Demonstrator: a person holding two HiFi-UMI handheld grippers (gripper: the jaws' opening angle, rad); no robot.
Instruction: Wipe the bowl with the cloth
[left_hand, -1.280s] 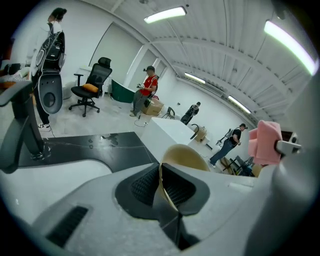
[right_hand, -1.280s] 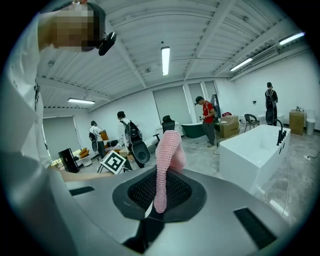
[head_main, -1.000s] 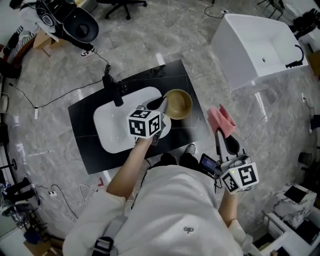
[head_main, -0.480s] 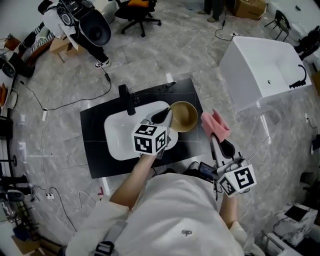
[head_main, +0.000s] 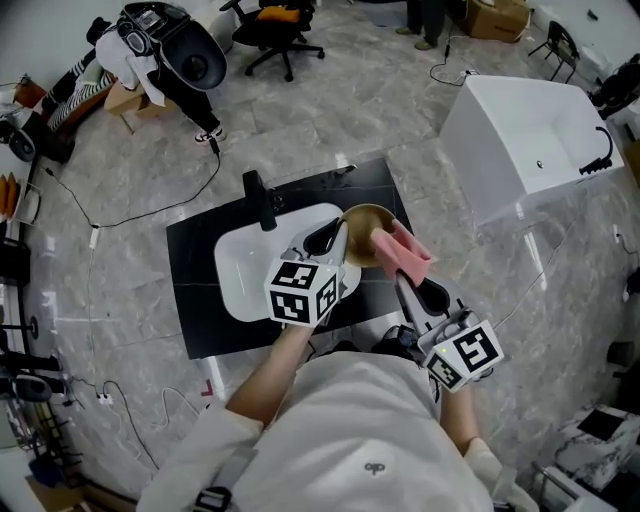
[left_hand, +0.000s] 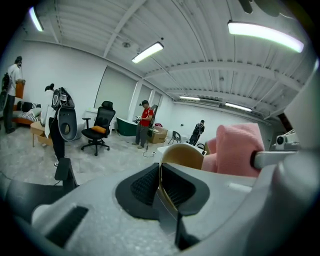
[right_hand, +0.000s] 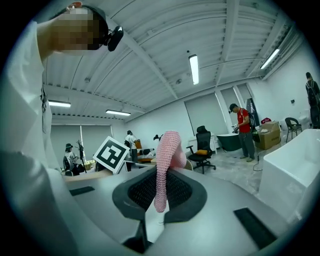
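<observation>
Meeting the bowl (head_main: 360, 222) now: cloth (head_main: 402, 252)

I see tan bowl (head_main: 365, 232) tilted, rim pinched in L gripper (head_main: 336, 240); pink cloth (head_main: 403, 252) clamped in R gripper (head_main: 402, 280), touching bowl.

Pink cloth (head_main: 405, 252); tan bowl (head_main: 362, 224); white sink (head_main: 250, 272).
</observation>
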